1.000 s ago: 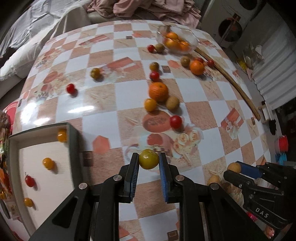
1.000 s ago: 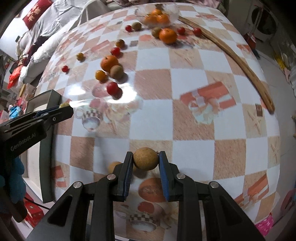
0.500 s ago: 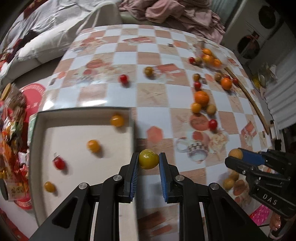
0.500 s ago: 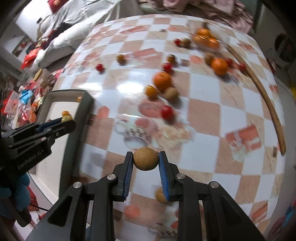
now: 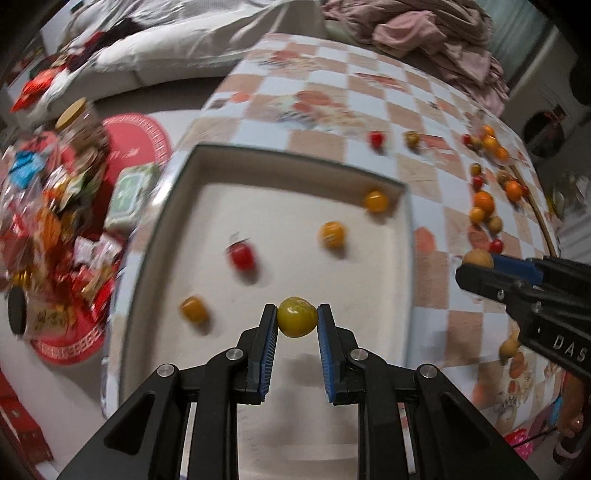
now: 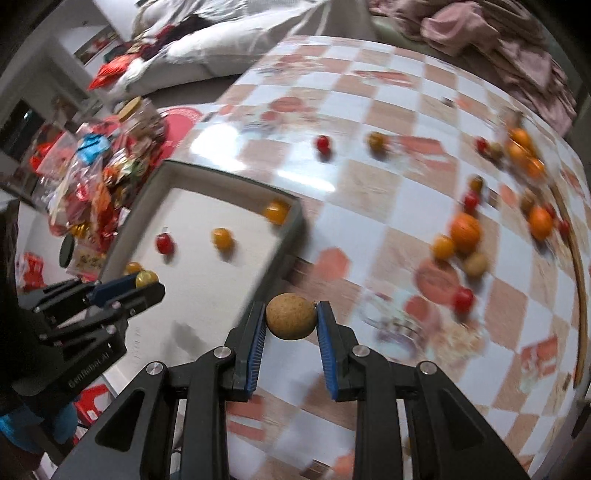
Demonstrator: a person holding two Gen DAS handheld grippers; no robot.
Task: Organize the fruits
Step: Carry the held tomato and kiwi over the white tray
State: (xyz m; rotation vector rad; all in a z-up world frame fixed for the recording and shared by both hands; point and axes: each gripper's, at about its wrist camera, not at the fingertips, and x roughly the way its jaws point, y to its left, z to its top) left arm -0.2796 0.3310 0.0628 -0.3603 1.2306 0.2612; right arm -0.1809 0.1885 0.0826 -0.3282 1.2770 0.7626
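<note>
Checked oilcloth in white and terracotta squares covers the table [image 6: 369, 184]. White tray [image 5: 295, 173] at its left end: three orange fruits, one red tomato [image 5: 242, 256] inside. Left gripper [image 5: 297, 321] over the tray, clamped on a yellow-green fruit [image 5: 296, 322]. Right gripper [image 6: 291, 321] above the tray's right edge, clamped on a brown fruit [image 6: 291, 320]. Loose oranges [image 6: 465, 229] and tomatoes scattered across the far cloth. Snack packets [image 5: 48, 206] heaped left; pink laundry [image 5: 424, 33] and pale sofa behind.
</note>
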